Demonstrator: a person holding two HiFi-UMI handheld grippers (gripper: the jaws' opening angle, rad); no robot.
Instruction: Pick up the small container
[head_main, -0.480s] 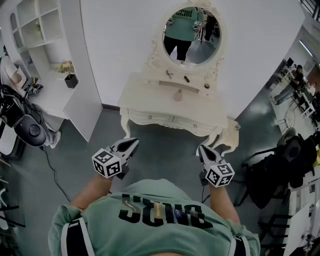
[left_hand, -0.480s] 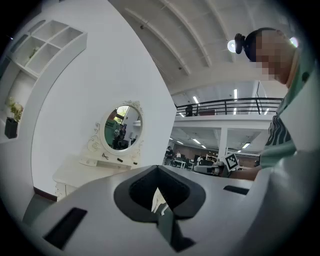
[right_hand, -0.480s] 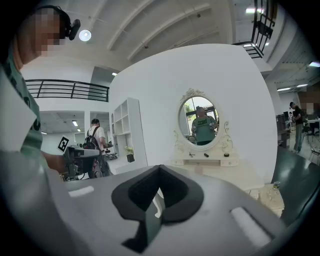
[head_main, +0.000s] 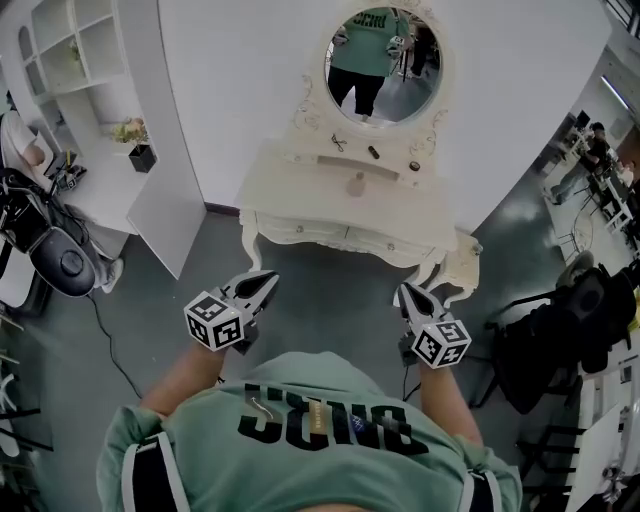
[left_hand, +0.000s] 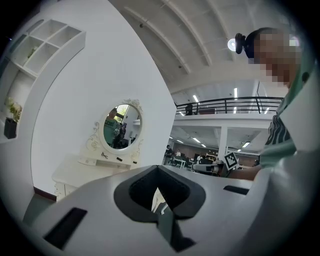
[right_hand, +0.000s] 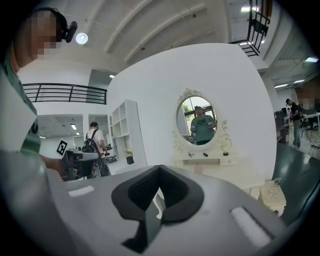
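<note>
The small container (head_main: 356, 186), a pale beige jar, stands on the cream dressing table (head_main: 300, 205) below the oval mirror (head_main: 383, 65). It shows faintly on the table top in the right gripper view (right_hand: 198, 169). Both grippers hover over the grey floor, well short of the table and close to the person's body. My left gripper (head_main: 264, 284) points at the table's left front; its jaws are together and empty. My right gripper (head_main: 404, 293) points at the table's right leg, also shut with nothing held. In the left gripper view the table (left_hand: 75, 172) sits low at the left.
Scissors (head_main: 338, 144) and two small dark items lie on the table's raised back shelf. A cream stool (head_main: 458, 268) stands at the table's right. A white shelf unit (head_main: 70, 60) with a potted plant (head_main: 138, 152) is at the left. Black chairs and bags (head_main: 560, 340) crowd the right.
Hardly anything differs. Both grippers sit a touch higher in the head view, and the table has shifted slightly up the frame.
</note>
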